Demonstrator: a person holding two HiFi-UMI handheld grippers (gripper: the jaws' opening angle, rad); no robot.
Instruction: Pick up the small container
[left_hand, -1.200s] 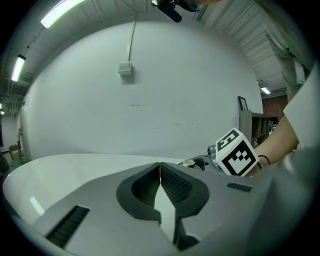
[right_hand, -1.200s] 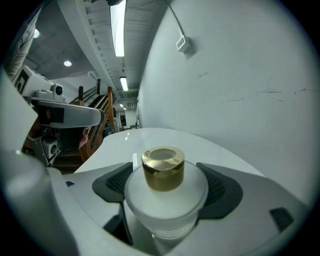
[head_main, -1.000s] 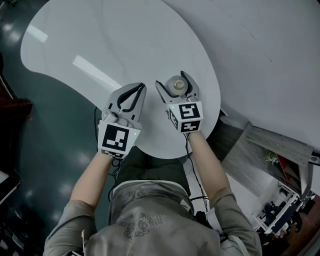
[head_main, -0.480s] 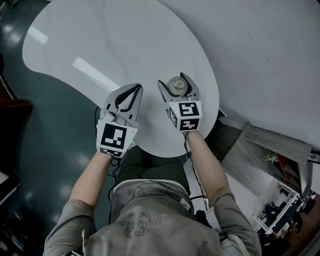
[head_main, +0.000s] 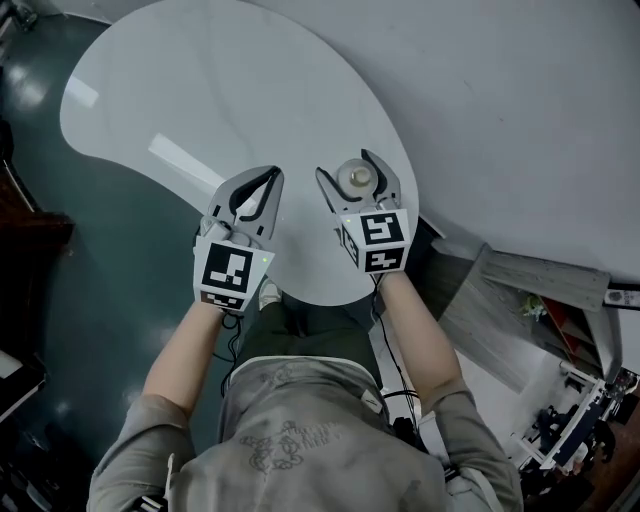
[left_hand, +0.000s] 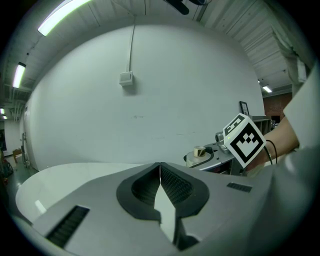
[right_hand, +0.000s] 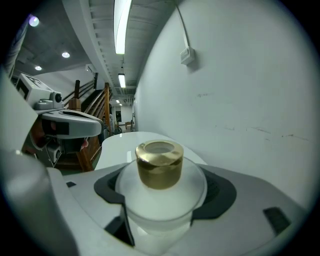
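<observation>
The container's (right_hand: 160, 165) base is hidden below the jaw pads in the right gripper view, so whether it rests on the table (head_main: 200, 90) or hangs just above it cannot be told. In the head view only its top shows, a pale disc over the table's near right part, close to the rim. The table's far end runs up to the top of that view.

The right gripper (head_main: 345, 165) grasps the container: its 2 jaws press on the round body from both sides, with dark ribbed pads against it. The body is frosted and milky, bulging like a small jar. The cap is gold, short and cylindrical, with a shallow round dip in its top. The left gripper (head_main: 274, 176) is clenched on nothing (in its own view the 2 pads meet tip to tip, with a slim gap lower down). It hovers over the table's near edge, beside the right gripper and apart from it.

The table is white, glossy and smooth, with a curved, kidney-like outline. Open tabletop stretches beyond both grippers toward the far left. The right rim runs close to a white wall (head_main: 520, 120), and the left rim gives onto a dark shiny floor (head_main: 60, 270).
</observation>
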